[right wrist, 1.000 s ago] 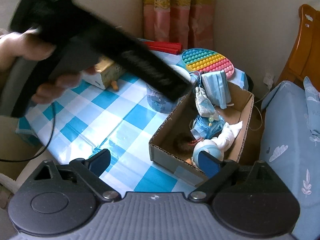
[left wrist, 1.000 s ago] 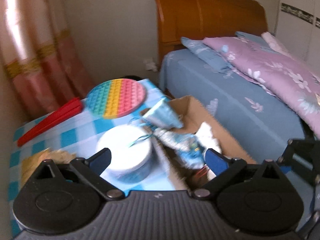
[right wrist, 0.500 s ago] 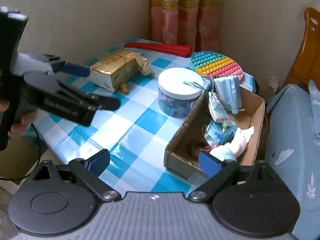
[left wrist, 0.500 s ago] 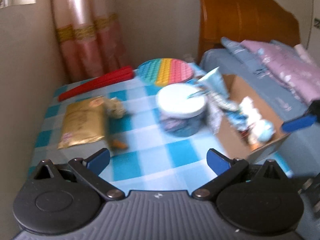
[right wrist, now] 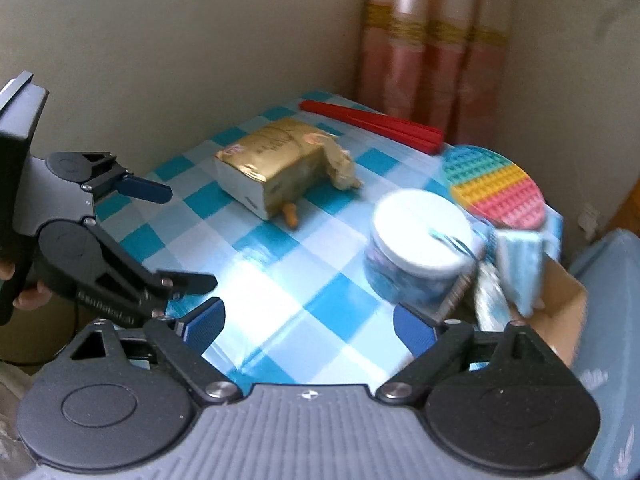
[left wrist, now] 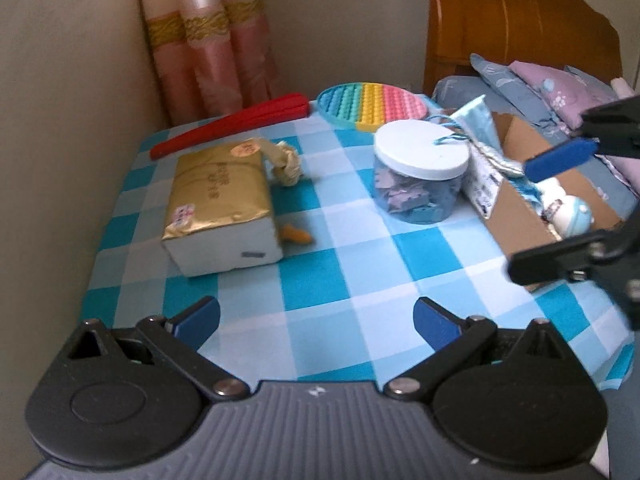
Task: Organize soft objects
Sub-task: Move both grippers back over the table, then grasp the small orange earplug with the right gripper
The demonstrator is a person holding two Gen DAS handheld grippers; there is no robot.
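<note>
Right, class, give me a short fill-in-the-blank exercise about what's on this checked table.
1. The jar has a ____ lid.
2. The round bubble toy lies beside a long ____ fan.
3. The gold pack lies on the ____ tablecloth.
4. The face mask leans at the ____ box.

Missing words: white; red; checked; cardboard

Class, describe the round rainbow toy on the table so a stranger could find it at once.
Start at the blue-checked table and look to its far edge, near the pink curtain. The round pop toy lies flat behind the white-lidded jar; only it has rainbow stripes of bubbles.
</note>
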